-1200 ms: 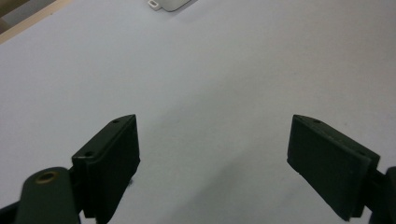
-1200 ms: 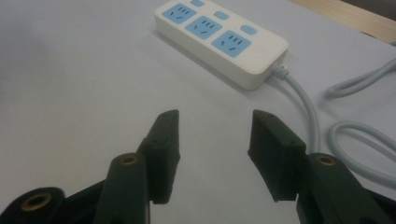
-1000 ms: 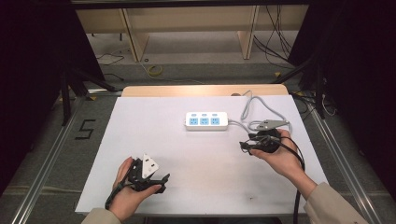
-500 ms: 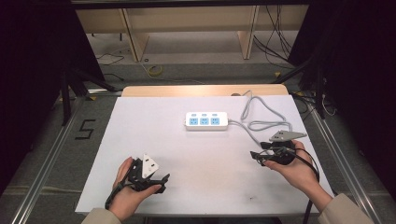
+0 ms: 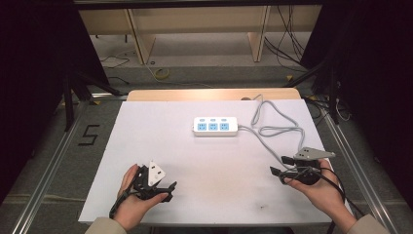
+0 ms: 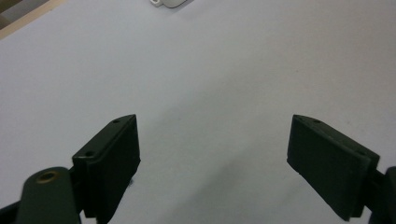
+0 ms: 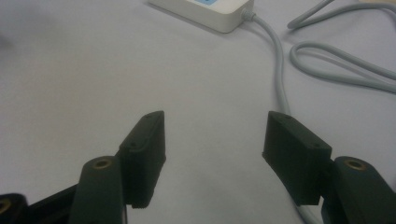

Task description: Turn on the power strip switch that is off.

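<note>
As fingers opened, right gripper (image 5: 278, 165) shifted off cable (image 5: 272, 130), empty.

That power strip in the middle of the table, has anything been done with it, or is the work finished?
Nothing shows plugged into the power strip; its grey cable lies looped on the white table. In hand: nothing. The right tool has just been opening and is empty beside the cable; the left tool rests open near the front edge. What remains cannot be told.

The high view looks down from the near side; both claw views skim low, sharing the far power strip (image 5: 215, 126).
</note>
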A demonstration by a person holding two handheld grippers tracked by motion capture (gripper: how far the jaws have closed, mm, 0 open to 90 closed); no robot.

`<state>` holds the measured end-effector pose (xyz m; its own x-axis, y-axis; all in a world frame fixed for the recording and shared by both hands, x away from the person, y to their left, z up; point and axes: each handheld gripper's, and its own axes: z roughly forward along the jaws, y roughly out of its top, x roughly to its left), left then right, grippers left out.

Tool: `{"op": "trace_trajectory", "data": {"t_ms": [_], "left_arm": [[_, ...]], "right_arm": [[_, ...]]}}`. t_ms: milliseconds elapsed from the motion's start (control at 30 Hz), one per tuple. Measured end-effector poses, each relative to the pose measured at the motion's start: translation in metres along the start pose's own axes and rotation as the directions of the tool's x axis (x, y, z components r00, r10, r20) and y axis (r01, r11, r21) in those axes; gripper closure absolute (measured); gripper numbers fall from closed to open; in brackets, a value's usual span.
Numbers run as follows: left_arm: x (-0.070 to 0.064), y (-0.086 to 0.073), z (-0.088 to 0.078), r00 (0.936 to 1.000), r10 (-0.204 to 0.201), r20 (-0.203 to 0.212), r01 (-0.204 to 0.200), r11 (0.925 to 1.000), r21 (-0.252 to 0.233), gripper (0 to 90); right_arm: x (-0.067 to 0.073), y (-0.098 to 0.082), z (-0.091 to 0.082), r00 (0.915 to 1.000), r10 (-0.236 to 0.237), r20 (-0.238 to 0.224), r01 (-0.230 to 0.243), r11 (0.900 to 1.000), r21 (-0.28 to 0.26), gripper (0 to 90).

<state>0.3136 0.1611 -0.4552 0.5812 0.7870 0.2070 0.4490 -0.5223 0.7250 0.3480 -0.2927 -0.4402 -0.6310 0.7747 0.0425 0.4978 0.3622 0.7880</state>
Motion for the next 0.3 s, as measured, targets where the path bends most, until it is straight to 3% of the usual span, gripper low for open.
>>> {"op": "trace_trajectory", "data": {"t_ms": [300], "left_arm": [[-0.0007, 0.0005, 0.0000, 1.0000, 0.008, 0.005, -0.008, 0.9999, 0.007, 16.6]], "right_arm": [[0.0010, -0.0029, -0.0015, 0.9999, 0.008, -0.006, -0.008, 1.000, -0.013, 37.7]]}}
